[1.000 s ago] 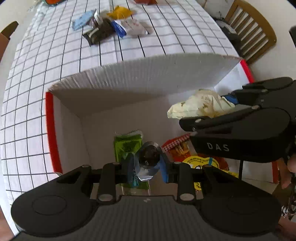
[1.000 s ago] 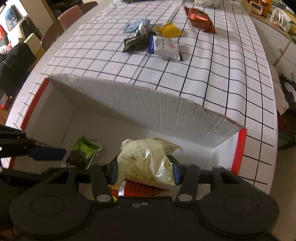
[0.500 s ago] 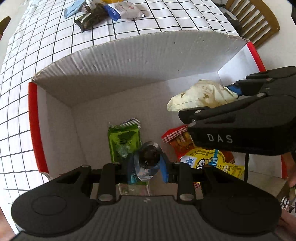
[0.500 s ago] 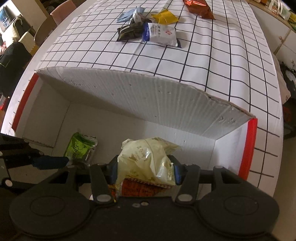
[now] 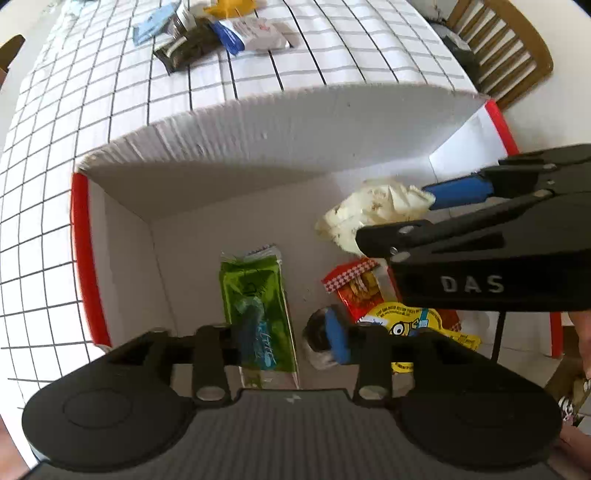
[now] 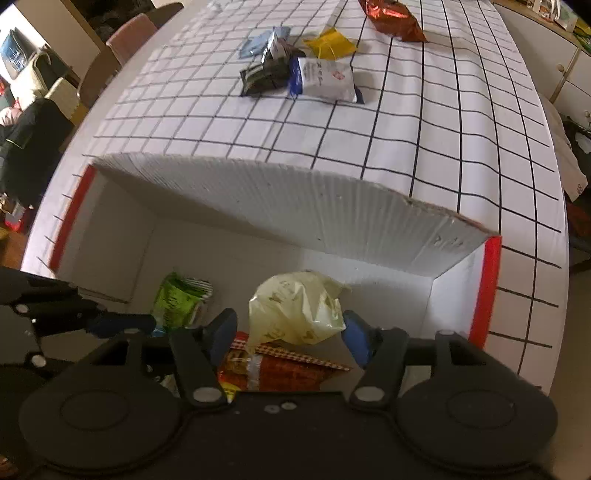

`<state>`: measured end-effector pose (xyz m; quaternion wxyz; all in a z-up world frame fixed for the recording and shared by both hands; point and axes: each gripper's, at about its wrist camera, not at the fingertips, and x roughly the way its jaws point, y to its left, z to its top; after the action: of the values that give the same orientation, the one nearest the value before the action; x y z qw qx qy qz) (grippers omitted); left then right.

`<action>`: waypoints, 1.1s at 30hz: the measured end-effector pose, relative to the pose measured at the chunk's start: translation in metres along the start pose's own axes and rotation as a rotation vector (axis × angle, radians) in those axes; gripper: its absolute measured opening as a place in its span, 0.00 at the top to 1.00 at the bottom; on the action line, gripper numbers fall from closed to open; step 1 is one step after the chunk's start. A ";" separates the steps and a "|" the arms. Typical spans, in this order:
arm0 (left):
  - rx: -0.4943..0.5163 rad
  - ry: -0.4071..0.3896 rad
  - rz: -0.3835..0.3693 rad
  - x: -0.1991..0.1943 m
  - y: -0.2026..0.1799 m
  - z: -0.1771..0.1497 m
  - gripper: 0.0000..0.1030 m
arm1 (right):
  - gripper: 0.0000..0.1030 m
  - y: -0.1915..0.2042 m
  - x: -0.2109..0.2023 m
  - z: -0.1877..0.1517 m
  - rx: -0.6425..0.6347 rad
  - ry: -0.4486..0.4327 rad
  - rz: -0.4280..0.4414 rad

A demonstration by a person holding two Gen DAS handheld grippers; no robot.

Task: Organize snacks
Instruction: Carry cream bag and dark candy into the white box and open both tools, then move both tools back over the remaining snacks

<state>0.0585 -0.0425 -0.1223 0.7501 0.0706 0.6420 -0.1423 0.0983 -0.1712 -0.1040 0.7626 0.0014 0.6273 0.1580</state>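
Two claws hang over the white box (image 5: 229,155) at once, both pointing down into it. The left claw (image 5: 291,339) has just been opening; a small silver-wrapped snack (image 5: 317,341) rests against its right finger, no longer pinched. The right claw (image 6: 290,334) has also just been spreading, and the pale crinkly bag (image 6: 295,310) sits loose between its fingers, barely touched if at all.

That bag looks feather-light, puffy and slippery, so I'd take it by the crimped edge rather than the belly, where the contents could crush. The green wrapper (image 5: 255,295) lies flat on the box floor and seems stiffer. A red packet (image 6: 280,369) and a yellow one (image 5: 417,321) crowd the near right corner, under the bag.

Farther off on the checked surface (image 6: 443,122) waits a cluster: a black packet (image 6: 264,77), a white pouch (image 6: 323,79), a yellow packet (image 6: 330,44), a blue one (image 6: 258,42), and a copper-red bag (image 6: 393,16). The box's tall far wall stands between claws and cluster, so reaching means lifting over it.
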 end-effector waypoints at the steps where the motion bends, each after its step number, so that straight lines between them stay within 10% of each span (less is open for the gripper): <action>1: -0.002 -0.016 0.002 -0.003 0.001 0.000 0.45 | 0.38 0.000 -0.003 0.001 0.003 -0.004 0.006; 33: 0.000 -0.474 0.027 -0.124 0.043 0.040 0.21 | 0.09 -0.014 -0.114 0.061 0.067 -0.264 0.068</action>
<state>0.0927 0.0019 0.0029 0.8817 0.0437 0.4470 -0.1447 0.1411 -0.1999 0.0151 0.8322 0.0690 0.5259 0.1612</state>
